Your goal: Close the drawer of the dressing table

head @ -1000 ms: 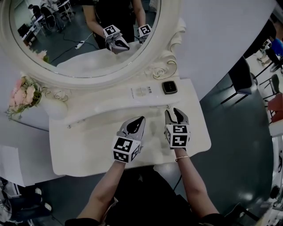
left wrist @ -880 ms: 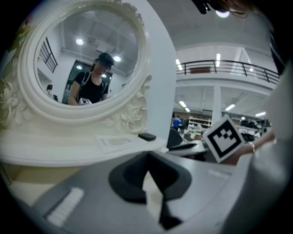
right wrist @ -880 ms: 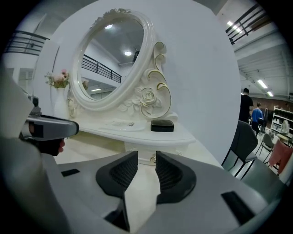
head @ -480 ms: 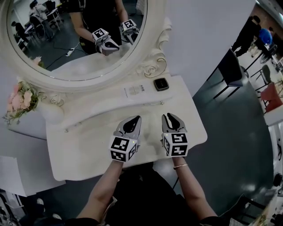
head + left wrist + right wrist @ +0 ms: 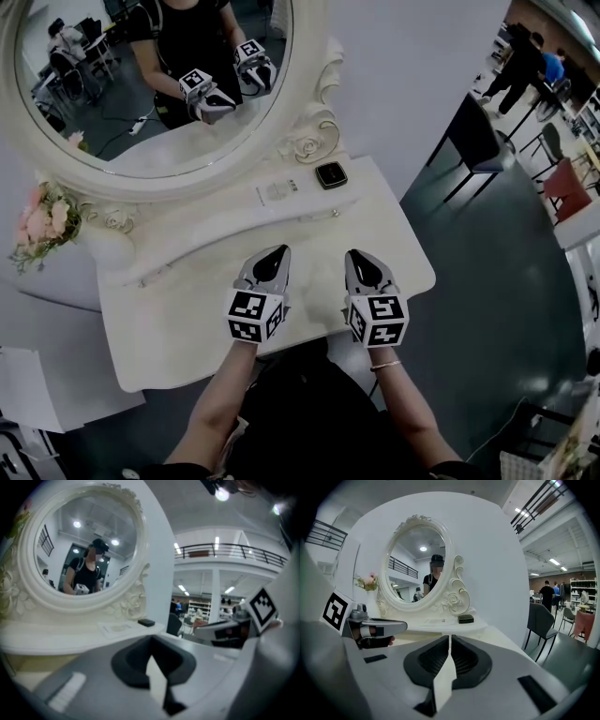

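My right tongs point(image 5: 361, 258) have drawn back from the front edge of the dressing table point(image 5: 169, 319) and lifted a little. A second ago their jaws stood wide; now they are closing, almost together, with nothing between them. My left tongs point(image 5: 272, 255) hang alongside, tips together and empty too. The drawer sits under the top's front edge, out of my sight. Nothing juts out there, so I judge it pushed home. Beyond, the mirror point(image 5: 112, 84) shows both tongs clear of the table.

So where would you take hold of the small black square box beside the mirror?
Probably across two opposite sides of the small black square box, from above: it lies flat and low on the white tabletop, with the carved mirror frame close behind it.
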`<state>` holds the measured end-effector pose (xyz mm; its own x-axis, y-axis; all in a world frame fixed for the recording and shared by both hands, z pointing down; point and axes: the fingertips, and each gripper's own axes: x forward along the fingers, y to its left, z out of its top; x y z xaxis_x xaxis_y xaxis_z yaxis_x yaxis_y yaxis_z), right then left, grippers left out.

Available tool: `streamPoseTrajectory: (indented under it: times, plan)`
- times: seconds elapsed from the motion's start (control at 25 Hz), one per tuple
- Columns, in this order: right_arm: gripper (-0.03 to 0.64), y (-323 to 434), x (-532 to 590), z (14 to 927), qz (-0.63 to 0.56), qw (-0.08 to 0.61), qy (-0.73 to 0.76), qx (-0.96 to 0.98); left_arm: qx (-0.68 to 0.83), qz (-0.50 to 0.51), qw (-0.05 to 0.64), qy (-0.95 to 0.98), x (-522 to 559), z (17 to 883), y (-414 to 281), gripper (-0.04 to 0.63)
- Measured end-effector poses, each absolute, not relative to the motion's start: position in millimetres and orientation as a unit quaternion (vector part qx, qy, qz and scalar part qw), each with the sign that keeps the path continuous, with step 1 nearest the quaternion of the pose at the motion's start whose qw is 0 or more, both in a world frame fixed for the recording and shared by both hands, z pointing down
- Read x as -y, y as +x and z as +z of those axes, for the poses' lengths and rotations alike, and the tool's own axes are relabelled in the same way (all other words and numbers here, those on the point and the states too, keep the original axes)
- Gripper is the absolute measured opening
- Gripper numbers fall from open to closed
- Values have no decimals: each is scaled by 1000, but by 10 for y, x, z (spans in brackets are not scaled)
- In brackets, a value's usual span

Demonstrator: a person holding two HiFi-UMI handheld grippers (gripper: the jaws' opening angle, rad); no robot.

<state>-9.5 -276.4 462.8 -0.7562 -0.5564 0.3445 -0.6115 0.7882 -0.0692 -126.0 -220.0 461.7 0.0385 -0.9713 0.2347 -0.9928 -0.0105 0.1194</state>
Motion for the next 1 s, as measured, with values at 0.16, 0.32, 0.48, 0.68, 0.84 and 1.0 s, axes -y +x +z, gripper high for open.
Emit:
streamPoseTrajectory:
  times: [0.16, 0.32, 0.48, 0.68, 0.84, 1.0]
  plan:
    - [9, -14, 2644, 4578, 89, 146, 315, 934, 689, 43, 122, 713, 2150, 4583, -1241, 3]
    - [6, 73, 2557, 4526, 83, 140, 321, 933, 687, 44, 116, 716, 2087, 4559, -1211, 3]
    - [5, 154, 2504, 4485, 78, 133, 330, 931, 687, 45, 112, 717, 2018, 4545, -1199, 3]
    - [5, 203, 2428, 4414, 74, 121, 333, 932, 687, 45, 105, 718, 1943, 4488, -1191, 3]
    - [5, 220, 2398, 4401, 79, 112, 336, 932, 687, 44, 102, 718, 1908, 4470, -1202, 3]
    - [5, 272, 2394, 4418, 80, 117, 341, 929, 687, 41, 103, 718, 1885, 4459, -1187, 3]
